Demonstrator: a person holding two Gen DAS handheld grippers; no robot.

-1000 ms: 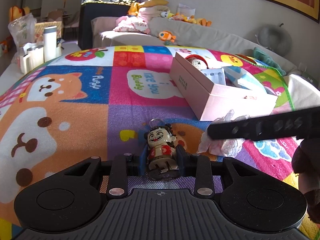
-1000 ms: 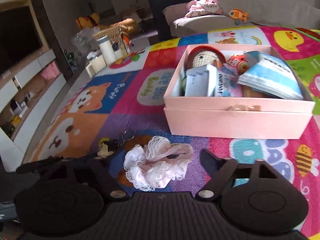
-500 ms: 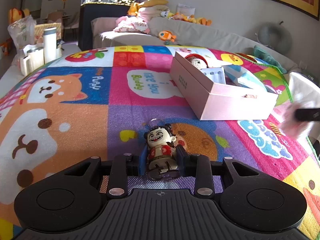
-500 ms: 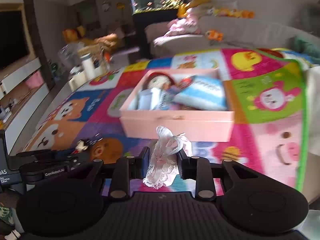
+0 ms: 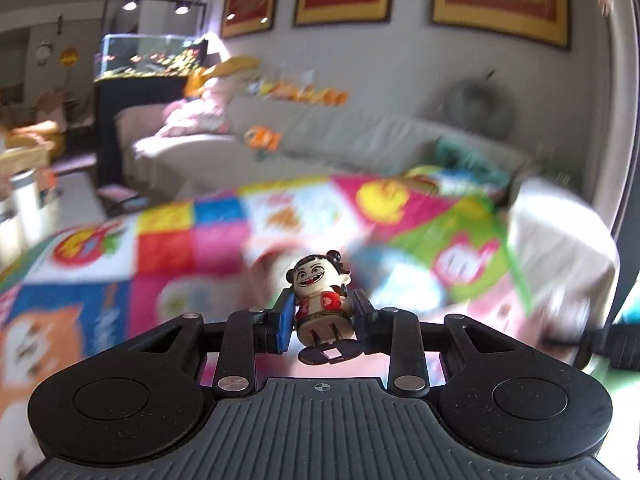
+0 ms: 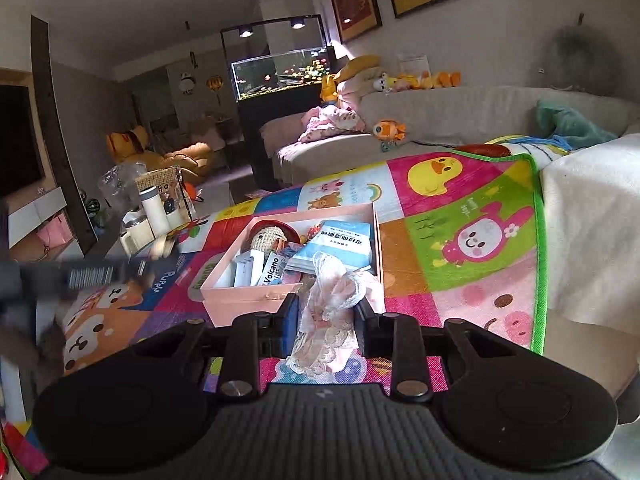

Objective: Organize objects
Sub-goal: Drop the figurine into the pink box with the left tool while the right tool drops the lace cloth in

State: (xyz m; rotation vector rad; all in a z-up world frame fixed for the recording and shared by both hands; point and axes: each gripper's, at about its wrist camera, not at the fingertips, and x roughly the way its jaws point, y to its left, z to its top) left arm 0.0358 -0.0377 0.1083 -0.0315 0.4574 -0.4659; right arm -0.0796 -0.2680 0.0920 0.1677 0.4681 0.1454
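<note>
Lace trim (image 6: 326,312) is held pinched in the right gripper (image 6: 326,320), just short of the near wall of the pink box (image 6: 244,296) on the play mat (image 6: 460,248). A grinning figurine (image 5: 320,304) is clamped upright in the left gripper (image 5: 322,322), raised off the mat; the box there is lost to blur, so the right is judged nearer.

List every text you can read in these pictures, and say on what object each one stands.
"Volcano": white packet inside the pink box.
"Puppy": play mat, blue tile.
Blue-and-white packet: printed characters too small to read.
Left wrist view: mat lettering blurred, unreadable.

Box (image 6: 256,300) on mat (image 6: 460,208) (sofa (image 6: 460,112) behind).
</note>
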